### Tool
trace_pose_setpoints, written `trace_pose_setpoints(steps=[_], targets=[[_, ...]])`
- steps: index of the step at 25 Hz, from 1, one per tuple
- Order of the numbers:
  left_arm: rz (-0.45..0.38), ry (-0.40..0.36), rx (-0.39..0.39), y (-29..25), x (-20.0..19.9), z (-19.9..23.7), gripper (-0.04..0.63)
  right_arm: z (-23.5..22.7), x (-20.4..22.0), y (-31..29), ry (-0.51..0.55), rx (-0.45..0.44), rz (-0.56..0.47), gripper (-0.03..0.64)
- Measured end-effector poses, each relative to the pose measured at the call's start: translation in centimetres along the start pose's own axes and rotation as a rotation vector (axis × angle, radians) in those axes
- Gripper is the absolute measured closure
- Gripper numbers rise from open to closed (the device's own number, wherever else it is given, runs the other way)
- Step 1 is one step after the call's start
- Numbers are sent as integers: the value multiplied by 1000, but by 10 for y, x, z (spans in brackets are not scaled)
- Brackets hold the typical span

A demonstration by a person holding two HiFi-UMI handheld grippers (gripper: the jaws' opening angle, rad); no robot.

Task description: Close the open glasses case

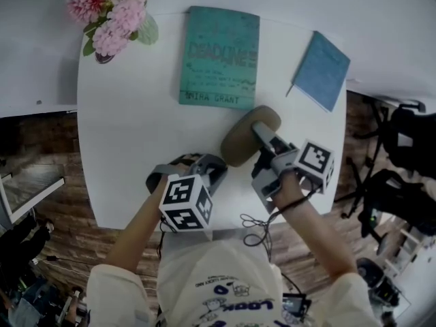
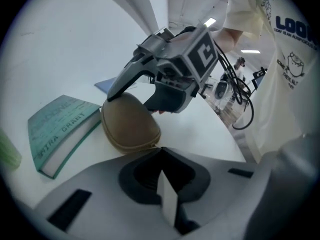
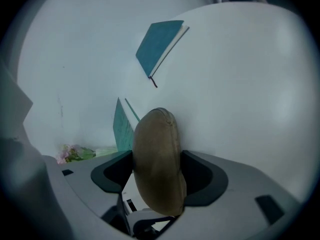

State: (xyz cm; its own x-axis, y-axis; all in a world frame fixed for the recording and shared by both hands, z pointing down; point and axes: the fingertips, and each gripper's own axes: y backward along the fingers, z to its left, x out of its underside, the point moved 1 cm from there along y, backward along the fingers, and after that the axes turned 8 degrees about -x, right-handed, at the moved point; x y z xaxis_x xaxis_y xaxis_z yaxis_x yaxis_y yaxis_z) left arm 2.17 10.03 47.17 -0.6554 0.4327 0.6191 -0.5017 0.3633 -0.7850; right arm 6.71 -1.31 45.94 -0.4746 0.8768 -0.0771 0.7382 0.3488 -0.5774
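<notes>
Right tool (image 1: 263,129) clamps the case (image 1: 238,145); left tool (image 2: 161,151) is shut and empty. The rounded shell may slip out sideways across the table (image 1: 129,121).

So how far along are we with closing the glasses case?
Nearly done. The glasses case looks closed, its two halves meeting along the seam with no gap showing. In hand: the right gripper is clamped on it, one jaw each side. The left gripper is shut and empty just beside it. Left: release and see that it stays closed.
</notes>
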Motion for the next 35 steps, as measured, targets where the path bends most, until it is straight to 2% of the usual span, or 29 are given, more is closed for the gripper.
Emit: trace_pose_setpoints(steps=[2,4,11,17,24,27,30,35], targets=[[-11,30,-19,-3,-3,-8,595,1,1,0,-14,3,-29,310],[-33,93,-27,-3,-4,-8,595,1,2,0,-31,-3,-67,310],[-95,232,-56,0,-8,-4,595,1,5,1,-148,-34,-215,310],[-68,194,-63,-8,-9,-16,595,0,10,1,-141,-28,-241,308],[-42,214,-43,-11,-7,-13,595,3,10,-2,-148,-41,-249,308],[-43,229,-65,-8,-3,-9,595,3,11,-2,-131,-54,-225,308],[-33,241,-99,-5,3,-7,594,3,12,-2,-77,-51,-159,308],[-37,313,-108,-2,7,-5,592,14,20,2,65,-93,-69,308]])
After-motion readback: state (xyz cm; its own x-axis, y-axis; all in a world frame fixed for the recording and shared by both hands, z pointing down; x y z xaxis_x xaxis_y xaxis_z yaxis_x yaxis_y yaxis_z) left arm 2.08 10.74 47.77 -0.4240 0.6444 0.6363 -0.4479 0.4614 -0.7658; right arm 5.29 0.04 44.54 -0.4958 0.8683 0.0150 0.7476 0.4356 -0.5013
